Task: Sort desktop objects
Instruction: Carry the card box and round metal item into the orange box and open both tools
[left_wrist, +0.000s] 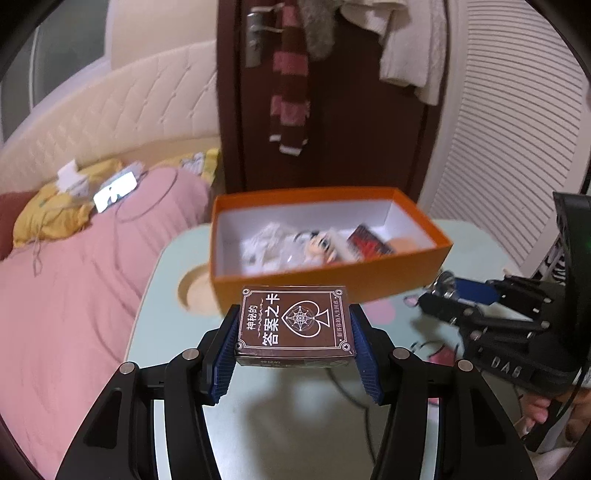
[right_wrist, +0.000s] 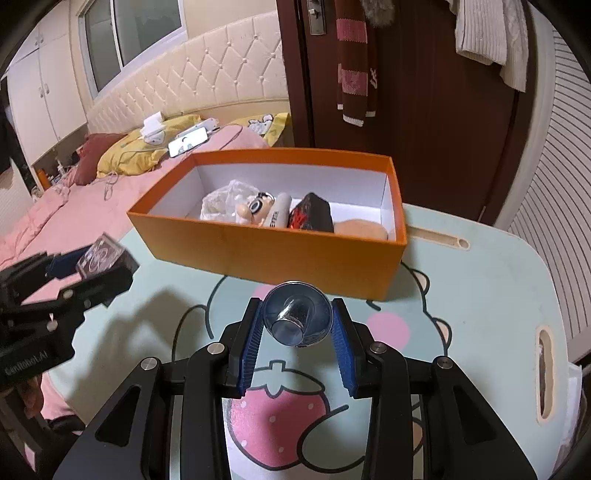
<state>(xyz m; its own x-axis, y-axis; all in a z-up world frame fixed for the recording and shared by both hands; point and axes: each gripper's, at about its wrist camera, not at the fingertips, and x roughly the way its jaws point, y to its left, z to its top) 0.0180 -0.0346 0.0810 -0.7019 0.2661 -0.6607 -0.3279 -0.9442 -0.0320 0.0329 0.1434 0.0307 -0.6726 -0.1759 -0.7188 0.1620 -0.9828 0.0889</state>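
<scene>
Both grippers carry an item above the table, with the orange box just beyond them.

The left gripper (left_wrist: 293, 328) clamps a brown card box (left_wrist: 294, 320) between its blue pads (left_wrist: 226, 349), printed face up, clear of the mint-green table (left_wrist: 295, 417). The right gripper (right_wrist: 297, 325) squeezes a small shiny metal piece (right_wrist: 297, 319), round with a short stub pointing back at the camera; what it is I cannot tell. It hangs over the table's cartoon print, near a pink strawberry (right_wrist: 277, 424). Past both tools stands the open orange box (right_wrist: 273, 251), white inside, on the table. It holds a crumpled clear bag (right_wrist: 221, 203), a small figurine with glasses (right_wrist: 255, 210), a white tube (right_wrist: 279, 214), a black-and-red pack (right_wrist: 312, 216) and a tan round thing (right_wrist: 364, 229). Left of the table lies a bed with a pink blanket (left_wrist: 74, 288); behind the box is a dark brown door (right_wrist: 424, 110) with clothes hanging on it.
</scene>
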